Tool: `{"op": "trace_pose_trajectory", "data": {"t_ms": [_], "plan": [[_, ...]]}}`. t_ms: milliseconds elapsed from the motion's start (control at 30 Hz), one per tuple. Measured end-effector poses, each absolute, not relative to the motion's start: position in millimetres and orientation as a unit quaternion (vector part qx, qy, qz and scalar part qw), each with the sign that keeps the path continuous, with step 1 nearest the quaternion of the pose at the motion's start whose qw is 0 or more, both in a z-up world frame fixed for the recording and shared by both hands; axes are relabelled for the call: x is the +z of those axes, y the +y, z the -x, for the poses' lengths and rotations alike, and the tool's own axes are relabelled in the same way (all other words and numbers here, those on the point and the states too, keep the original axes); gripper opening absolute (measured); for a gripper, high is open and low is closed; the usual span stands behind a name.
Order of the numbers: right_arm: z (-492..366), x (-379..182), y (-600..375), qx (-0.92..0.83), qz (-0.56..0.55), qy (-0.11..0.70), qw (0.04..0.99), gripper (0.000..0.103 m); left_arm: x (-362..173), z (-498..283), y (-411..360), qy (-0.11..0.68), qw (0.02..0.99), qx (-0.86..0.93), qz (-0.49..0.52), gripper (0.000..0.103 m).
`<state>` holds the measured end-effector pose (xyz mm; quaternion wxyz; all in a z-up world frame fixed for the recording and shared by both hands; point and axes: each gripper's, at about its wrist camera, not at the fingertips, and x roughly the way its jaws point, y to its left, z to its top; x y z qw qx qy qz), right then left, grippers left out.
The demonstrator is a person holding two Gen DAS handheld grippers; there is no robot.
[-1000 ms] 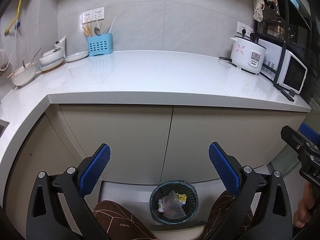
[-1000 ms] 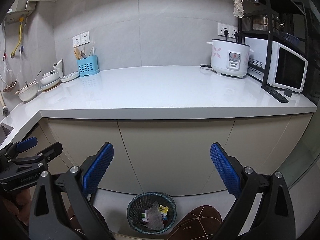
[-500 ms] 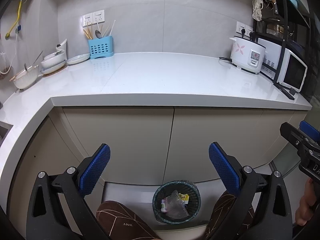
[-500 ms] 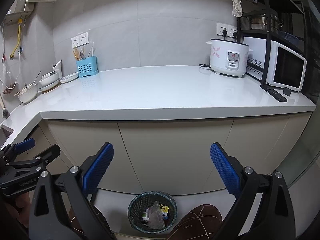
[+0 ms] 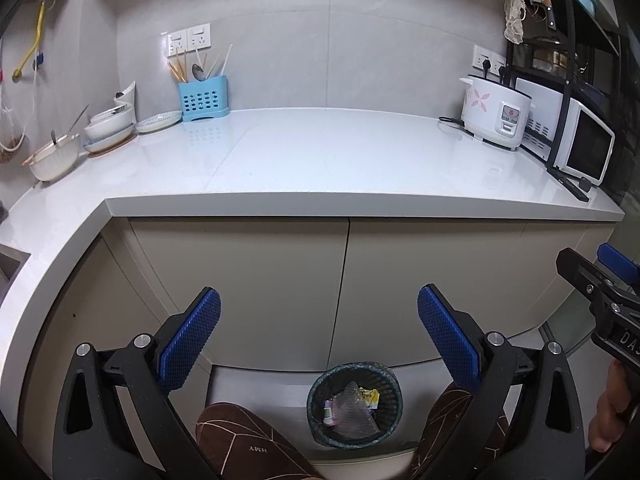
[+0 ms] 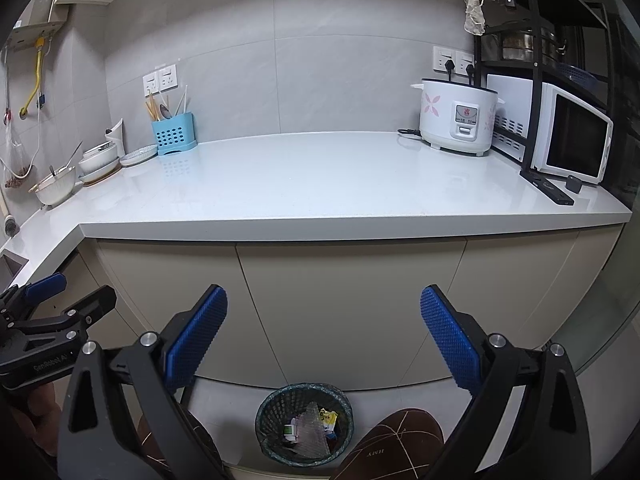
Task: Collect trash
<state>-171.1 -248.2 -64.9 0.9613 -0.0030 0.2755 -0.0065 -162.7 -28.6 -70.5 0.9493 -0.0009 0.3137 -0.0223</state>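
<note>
Trash (image 5: 352,402) lying inside mesh bin (image 5: 316,392) on floor below counter (image 5: 340,160). Left gripper (image 5: 319,334) and right gripper (image 6: 324,336) above bin, jaws wide apart, empty. Risk: knocking bin over with knees, spilling wrappers.

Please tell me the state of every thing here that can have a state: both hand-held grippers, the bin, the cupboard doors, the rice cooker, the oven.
Left hand-held gripper: open, holds nothing.
Right hand-held gripper: open, holds nothing.
Trash bin: upright on the floor, lined, some trash inside, no lid.
Cabinet doors: shut.
Rice cooker: lid shut, cable attached.
Toaster oven: door shut.
Utensil holder: upright, utensils inside.
</note>
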Motion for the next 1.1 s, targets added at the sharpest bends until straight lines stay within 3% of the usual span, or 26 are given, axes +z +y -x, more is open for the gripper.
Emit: {"op": "trace_pose_trajectory", "data": {"t_ms": [1100], "plan": [[172.4,-64.6,-249.2,-0.004,0.007,0.278,0.961,0.093,-70.6,167.7,-33.8,0.309,0.951,-0.032,0.002,0.097]]}}
